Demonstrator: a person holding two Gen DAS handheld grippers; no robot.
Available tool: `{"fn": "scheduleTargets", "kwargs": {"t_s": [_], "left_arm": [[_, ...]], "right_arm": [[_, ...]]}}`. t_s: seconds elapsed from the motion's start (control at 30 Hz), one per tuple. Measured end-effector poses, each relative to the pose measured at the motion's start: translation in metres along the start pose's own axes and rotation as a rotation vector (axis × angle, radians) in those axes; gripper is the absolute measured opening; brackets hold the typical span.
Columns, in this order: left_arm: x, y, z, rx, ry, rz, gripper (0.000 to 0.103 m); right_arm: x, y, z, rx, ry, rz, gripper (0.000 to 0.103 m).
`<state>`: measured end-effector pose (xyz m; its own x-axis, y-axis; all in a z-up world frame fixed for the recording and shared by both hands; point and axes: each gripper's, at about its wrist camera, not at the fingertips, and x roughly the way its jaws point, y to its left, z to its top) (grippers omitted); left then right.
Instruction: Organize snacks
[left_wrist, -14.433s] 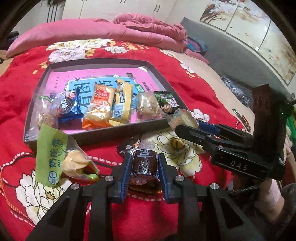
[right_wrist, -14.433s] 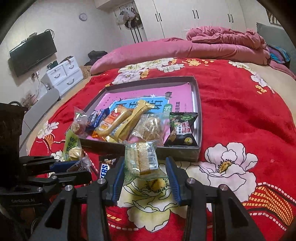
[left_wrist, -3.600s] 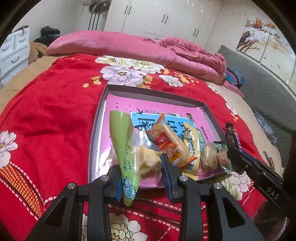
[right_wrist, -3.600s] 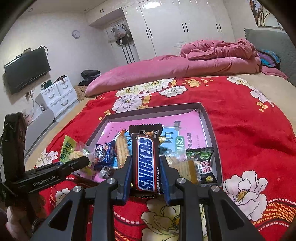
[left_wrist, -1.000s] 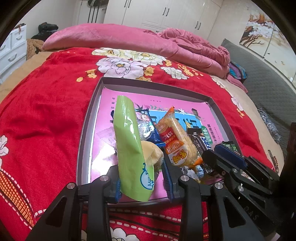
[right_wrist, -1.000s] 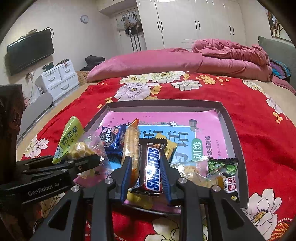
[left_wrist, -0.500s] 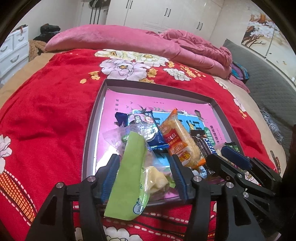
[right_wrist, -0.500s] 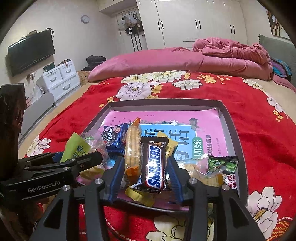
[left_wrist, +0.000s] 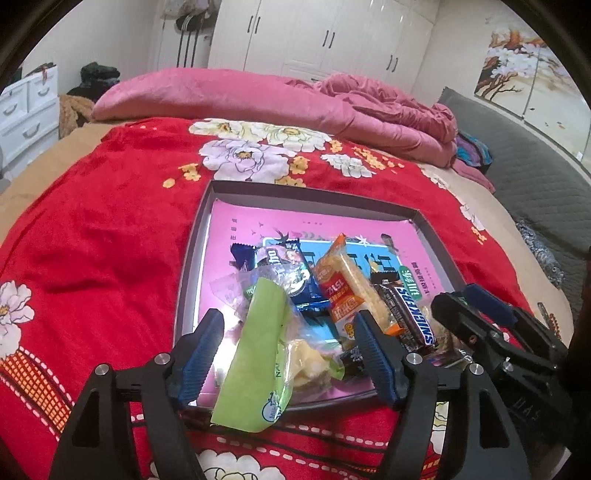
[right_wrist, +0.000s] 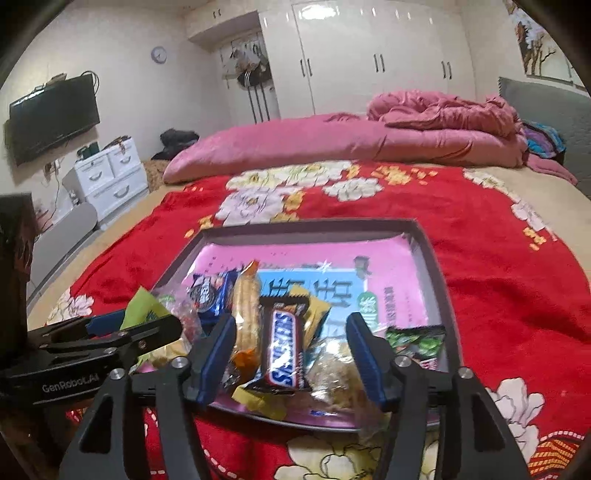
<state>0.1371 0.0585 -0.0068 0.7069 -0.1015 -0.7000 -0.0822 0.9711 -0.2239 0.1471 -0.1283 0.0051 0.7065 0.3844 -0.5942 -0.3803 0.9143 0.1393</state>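
As both tongs spread apart, left tongs (left_wrist: 290, 354) release the green packet (left_wrist: 258, 354) and right tongs (right_wrist: 290, 356) the Snickers bar (right_wrist: 283, 347) at the tray's (left_wrist: 192, 266) near edge; release step. Next: withdraw clear.

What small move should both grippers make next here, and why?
Probably draw both back and up, off the tray. The left gripper and right gripper have jaws opening, pads clear of the green packet and the Snickers bar lying between them on the pile in the tray. Pulling straight out should avoid dragging either wrapper.
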Motion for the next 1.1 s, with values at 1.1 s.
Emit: {"fn": "scheduleTargets", "kwargs": {"t_s": [1.1], "left_arm": [[-0.057, -0.011, -0.066, 0.001, 0.099, 0.056, 0.08]], "right_arm": [[-0.08, -0.013, -0.055, 0.072, 0.086, -0.132, 0.101]]}}
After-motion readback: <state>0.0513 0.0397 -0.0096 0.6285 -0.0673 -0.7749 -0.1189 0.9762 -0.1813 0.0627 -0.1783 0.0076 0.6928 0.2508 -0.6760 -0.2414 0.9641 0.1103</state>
